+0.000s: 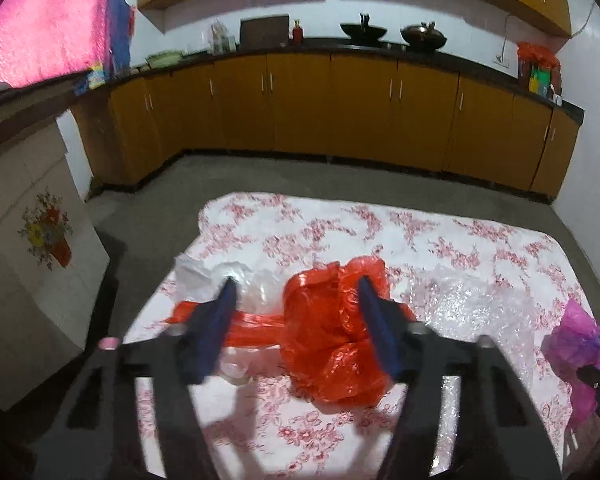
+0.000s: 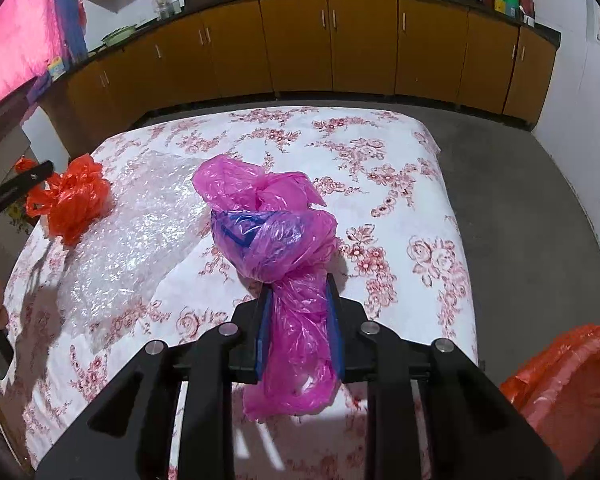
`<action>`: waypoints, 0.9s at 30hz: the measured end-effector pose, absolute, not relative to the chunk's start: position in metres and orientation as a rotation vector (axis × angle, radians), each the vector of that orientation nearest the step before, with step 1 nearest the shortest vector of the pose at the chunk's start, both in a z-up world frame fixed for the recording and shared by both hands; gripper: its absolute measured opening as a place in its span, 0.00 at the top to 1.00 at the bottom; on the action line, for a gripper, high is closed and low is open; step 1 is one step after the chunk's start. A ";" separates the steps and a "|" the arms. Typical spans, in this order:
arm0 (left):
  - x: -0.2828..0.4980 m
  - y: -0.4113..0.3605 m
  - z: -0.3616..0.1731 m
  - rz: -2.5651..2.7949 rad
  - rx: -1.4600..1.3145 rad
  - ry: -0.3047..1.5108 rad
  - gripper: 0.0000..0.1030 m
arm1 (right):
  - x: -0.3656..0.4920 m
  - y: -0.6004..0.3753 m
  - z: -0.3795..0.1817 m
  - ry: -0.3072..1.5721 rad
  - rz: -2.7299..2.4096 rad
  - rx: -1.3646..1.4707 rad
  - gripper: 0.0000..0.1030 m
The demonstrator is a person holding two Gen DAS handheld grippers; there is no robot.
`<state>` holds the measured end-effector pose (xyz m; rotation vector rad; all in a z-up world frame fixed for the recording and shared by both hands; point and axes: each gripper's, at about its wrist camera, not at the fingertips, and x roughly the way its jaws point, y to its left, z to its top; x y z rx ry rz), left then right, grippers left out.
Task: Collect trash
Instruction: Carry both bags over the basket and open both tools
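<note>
Pink bag (image 2: 276,240) is pinched at its tail between the right gripper (image 2: 300,320) pads, lying on the floral cloth (image 2: 400,200). Left gripper (image 1: 296,312) stands half open over the red bag (image 1: 332,344); one finger lies against the bag, pads not pressing. Bubble wrap (image 2: 140,232) lies between the bags. Clear plastic (image 1: 220,276) sits beside the red bag. Red-lined bin (image 2: 572,376) stands off the cloth's right edge.

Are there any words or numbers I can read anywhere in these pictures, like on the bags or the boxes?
None can be read.
Pink bag: a blue printed patch shows through, too crumpled to read.
Colourful packets on the counter: too small and blurred.
Red bag, floral cloth: no writing.
</note>
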<state>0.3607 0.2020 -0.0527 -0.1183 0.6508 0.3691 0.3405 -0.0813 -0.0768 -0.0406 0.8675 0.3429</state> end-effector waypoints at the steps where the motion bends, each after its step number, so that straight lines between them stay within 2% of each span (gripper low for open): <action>1: 0.363 0.204 -0.054 0.359 -0.128 0.661 0.73 | 0.338 -0.082 -0.075 0.866 0.342 -0.039 0.76; 2: 0.365 0.205 -0.055 0.341 -0.143 0.678 0.91 | 0.335 -0.084 -0.074 0.863 0.342 -0.036 0.76; 5: 0.357 0.205 -0.049 0.316 -0.159 0.658 0.95 | 0.328 -0.091 -0.066 0.848 0.338 -0.028 0.76; 17: 0.284 0.163 0.018 0.189 -0.147 0.545 0.96 | 0.277 -0.122 -0.019 0.762 0.308 0.061 0.76; 27: 0.237 0.093 0.056 0.007 -0.128 0.518 0.96 | 0.221 -0.172 0.023 0.692 0.210 0.111 0.76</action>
